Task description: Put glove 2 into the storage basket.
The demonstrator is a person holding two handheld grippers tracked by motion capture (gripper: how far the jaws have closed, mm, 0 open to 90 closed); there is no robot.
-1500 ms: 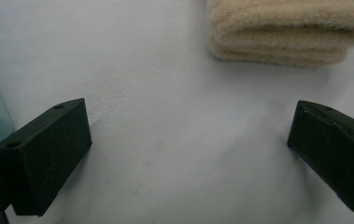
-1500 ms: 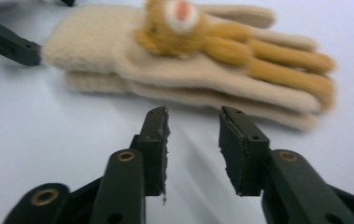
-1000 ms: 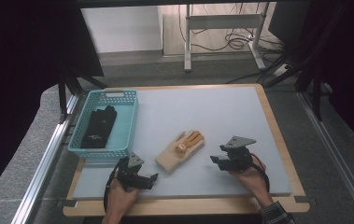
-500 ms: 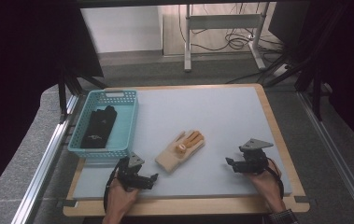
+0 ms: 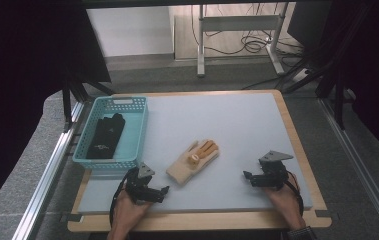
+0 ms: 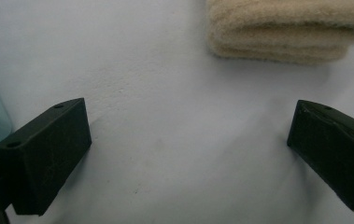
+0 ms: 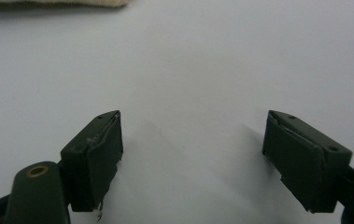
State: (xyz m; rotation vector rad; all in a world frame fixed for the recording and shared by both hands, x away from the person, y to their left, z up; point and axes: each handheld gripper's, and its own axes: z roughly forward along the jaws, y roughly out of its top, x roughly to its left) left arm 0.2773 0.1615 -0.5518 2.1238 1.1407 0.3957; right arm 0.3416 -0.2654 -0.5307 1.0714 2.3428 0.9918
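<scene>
Nearest me, two hands rest at the front edge of the desk (image 5: 237,112), each holding one hand-held gripper. The left hand-held gripper (image 5: 163,191) sits just in front of the beige glove (image 5: 193,161), jaws spread wide with nothing between them; the left gripper view shows bare desk between its black fingers (image 6: 48,149) and the glove's cuff (image 6: 286,32) just ahead. The right hand-held gripper (image 5: 247,178) lies well to the right of the glove. Its jaws have just been opening and now stand wide apart, empty, over bare desk, as its own view shows (image 7: 191,140). Compared with a second ago it has drawn back from the glove toward the desk's front right corner. To me that reads as a release: the glove has been set down flat in the middle of the desk, and this hand is done with it for now.

Beyond and left of the glove stands one teal basket (image 5: 127,104), with one black glove (image 5: 106,135) lying inside it. So: two grippers, two gloves, one basket. The beige glove probably goes into the basket next.
</scene>
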